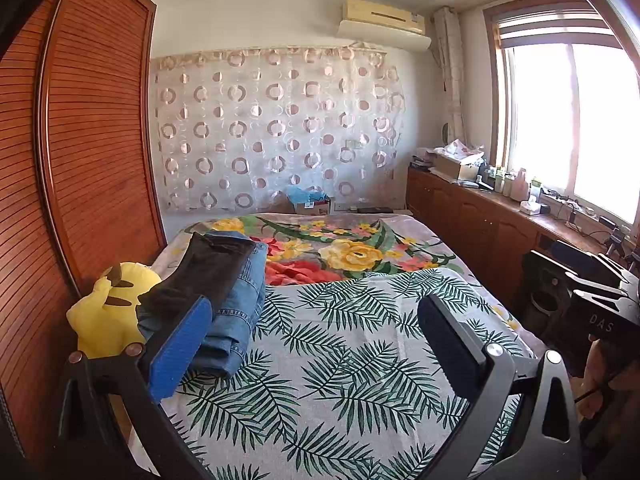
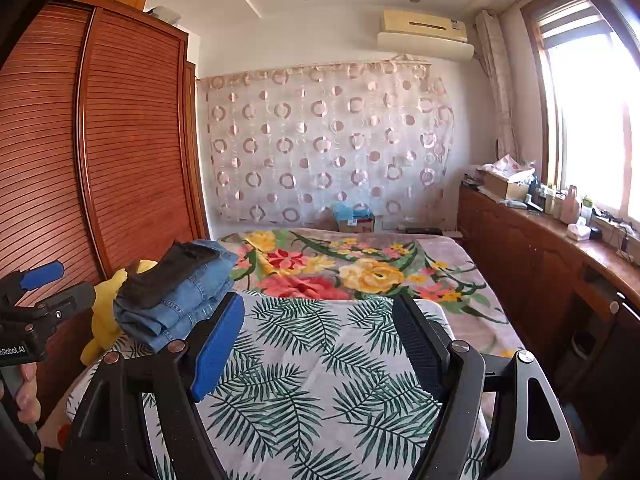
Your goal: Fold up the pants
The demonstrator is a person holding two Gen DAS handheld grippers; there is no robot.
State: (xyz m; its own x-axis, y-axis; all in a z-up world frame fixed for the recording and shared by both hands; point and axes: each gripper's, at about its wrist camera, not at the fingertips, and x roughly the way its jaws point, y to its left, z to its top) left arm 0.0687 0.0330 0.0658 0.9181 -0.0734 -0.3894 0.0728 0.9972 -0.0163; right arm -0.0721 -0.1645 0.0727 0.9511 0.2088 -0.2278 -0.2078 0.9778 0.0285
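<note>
A stack of folded pants lies at the bed's left side: blue jeans (image 1: 236,316) below and a dark brown pair (image 1: 200,276) on top. The stack also shows in the right wrist view, jeans (image 2: 180,300) under the dark pair (image 2: 164,274). My left gripper (image 1: 316,344) is open and empty, held above the palm-leaf sheet (image 1: 340,368), its blue pad beside the stack. My right gripper (image 2: 320,340) is open and empty over the same sheet (image 2: 312,392), to the right of the stack. The left gripper's body (image 2: 36,308) shows at the right view's left edge.
A yellow plush toy (image 1: 108,312) sits left of the stack against the wooden wardrobe (image 1: 80,160). A floral blanket (image 1: 344,252) covers the far half of the bed. A wooden cabinet (image 1: 480,220) with clutter runs along the right under the window.
</note>
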